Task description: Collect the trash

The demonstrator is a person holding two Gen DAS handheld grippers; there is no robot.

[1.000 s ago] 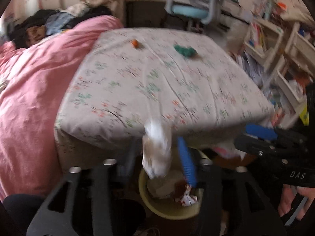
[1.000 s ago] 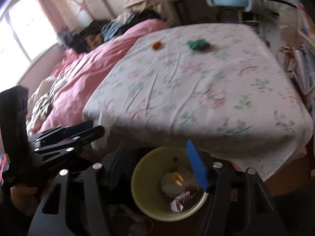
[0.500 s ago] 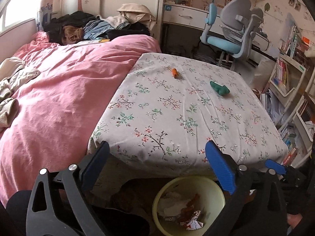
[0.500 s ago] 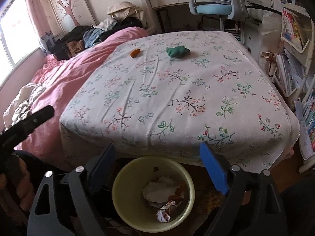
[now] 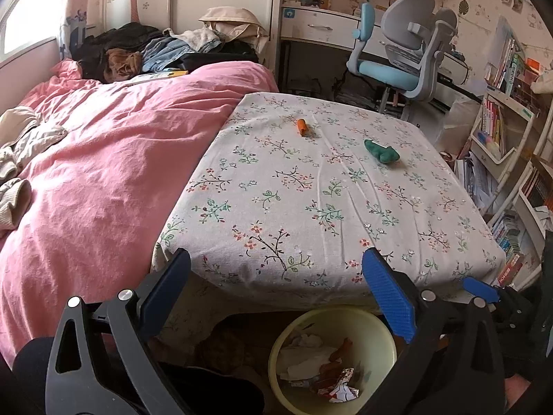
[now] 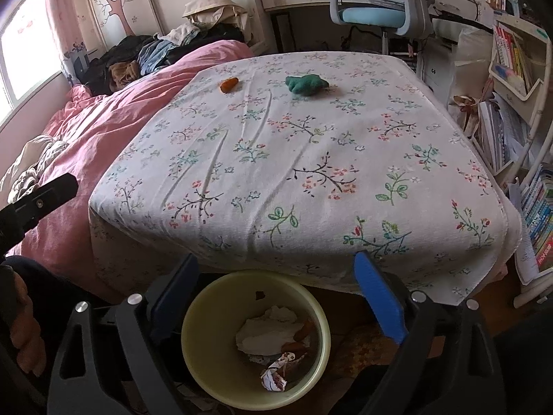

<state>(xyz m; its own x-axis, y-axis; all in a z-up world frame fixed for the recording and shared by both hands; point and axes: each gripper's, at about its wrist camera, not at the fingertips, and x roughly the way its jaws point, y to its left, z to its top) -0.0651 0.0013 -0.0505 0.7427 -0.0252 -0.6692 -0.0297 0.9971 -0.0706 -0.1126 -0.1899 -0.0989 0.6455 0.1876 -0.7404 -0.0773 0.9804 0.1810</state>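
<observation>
The left gripper (image 5: 276, 297) hung with its blue-padded fingers (image 5: 387, 297) spread wide and nothing between them, poised above the near edge of the tabletop (image 5: 311, 207) and over the bin (image 5: 276, 356) below it. The right gripper (image 6: 276, 297) was likewise released and empty, fingers (image 6: 376, 297) apart, pointed down at the same bin (image 6: 193, 328). In the left view the right gripper's blue tip (image 5: 480, 288) showed just to the right; in the right view the left gripper's black arm (image 6: 38, 200) and the hand (image 6: 24, 332) holding it showed at the far left edge.

The pale yellow bin stood on the floor, tucked partly under the near edge of the tabletop. Inside it lay white crumpled tissue (image 6: 269, 328), a crinkled printed wrapper (image 6: 276, 373) nearer the camera, and some brownish-orange scraps (image 5: 340, 351) beside the tissue.

On the flowered cloth at the far side of the tabletop lay two remaining bits of trash, well apart from both grippers: a small orange piece (image 5: 302, 126) on the left and a crumpled green piece (image 5: 382, 151) to its right. A bed with a pink quilt (image 5: 103, 173) lay left of the tabletop, clothes (image 5: 155, 52) were heaped at its far end, and a blue-seated chair (image 5: 401, 52) stood beyond.
</observation>
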